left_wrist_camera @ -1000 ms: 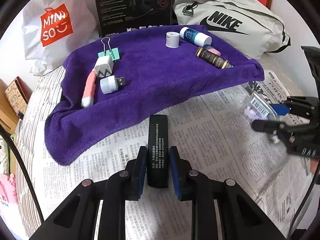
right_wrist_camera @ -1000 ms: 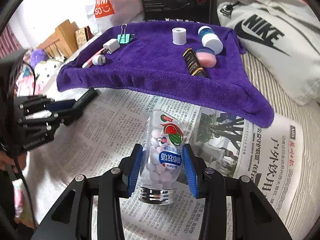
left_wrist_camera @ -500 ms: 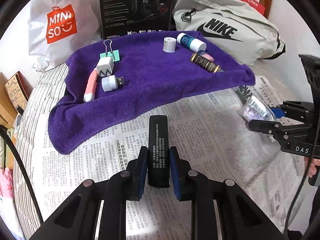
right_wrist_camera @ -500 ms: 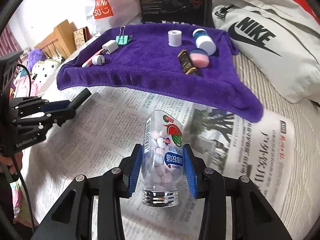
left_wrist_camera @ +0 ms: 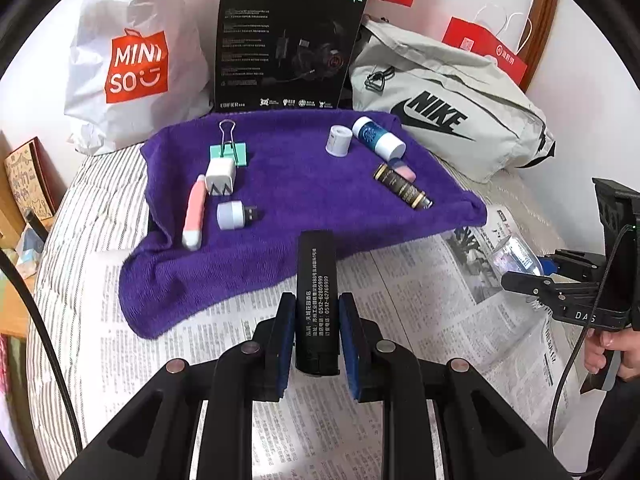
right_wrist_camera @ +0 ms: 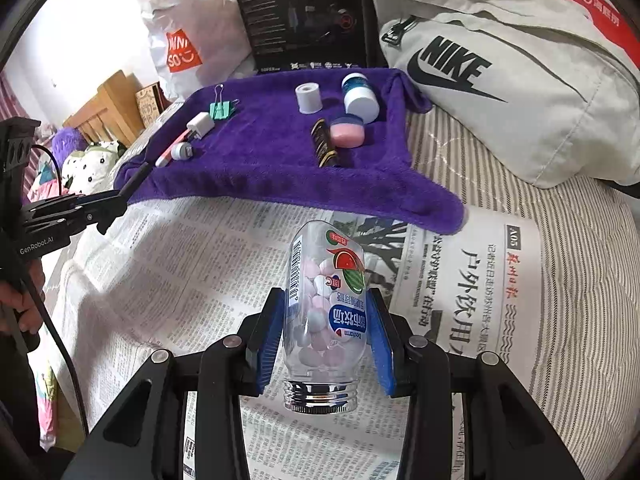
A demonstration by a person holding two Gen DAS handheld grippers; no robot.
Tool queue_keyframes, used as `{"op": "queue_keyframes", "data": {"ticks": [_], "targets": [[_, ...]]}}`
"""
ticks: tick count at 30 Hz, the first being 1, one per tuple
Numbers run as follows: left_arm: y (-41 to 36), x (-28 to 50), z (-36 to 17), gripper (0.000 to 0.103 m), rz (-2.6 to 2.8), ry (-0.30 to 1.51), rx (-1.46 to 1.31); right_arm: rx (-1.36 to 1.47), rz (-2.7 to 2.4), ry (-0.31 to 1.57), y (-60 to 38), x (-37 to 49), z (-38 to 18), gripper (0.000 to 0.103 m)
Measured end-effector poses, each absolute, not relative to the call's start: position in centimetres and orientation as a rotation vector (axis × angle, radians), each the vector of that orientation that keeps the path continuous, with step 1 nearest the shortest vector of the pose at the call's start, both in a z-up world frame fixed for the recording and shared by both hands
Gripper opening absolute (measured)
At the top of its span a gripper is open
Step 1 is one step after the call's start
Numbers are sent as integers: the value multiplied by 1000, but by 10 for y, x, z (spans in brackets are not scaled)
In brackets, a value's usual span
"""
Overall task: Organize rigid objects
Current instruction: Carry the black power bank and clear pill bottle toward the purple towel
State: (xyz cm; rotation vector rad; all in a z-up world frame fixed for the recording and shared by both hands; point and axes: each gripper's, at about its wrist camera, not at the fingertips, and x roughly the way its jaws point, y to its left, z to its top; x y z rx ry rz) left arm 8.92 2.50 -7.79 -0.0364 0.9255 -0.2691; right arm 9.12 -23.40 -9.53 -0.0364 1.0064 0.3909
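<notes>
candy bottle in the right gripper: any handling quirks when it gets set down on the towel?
The candy bottle looks like smooth clear plastic, so it may slip between the right gripper pads. It is round-bodied: laid on its side on the purple towel it could roll, though the pile probably damps that. Loose candies inside likely shift the weight as it tilts.

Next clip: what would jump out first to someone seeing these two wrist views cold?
Each gripper is already loaded: the left gripper is clamped on a black rectangular stick with white print, and the right gripper holds a clear candy bottle, chrome cap toward the camera. Beyond them, over newspaper, a purple towel carries small items in two clusters, left and right.
</notes>
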Motion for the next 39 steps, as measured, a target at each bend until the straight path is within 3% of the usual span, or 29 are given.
{"op": "queue_keyframes", "data": {"ticks": [20,39], "targets": [[34,131,-64,21,-263,908,-53,-19,430,941,-218,145,-58,41],[54,174,-70,21,-245,924,-78,-112,470,1026,-153,230,-96,41]]}}
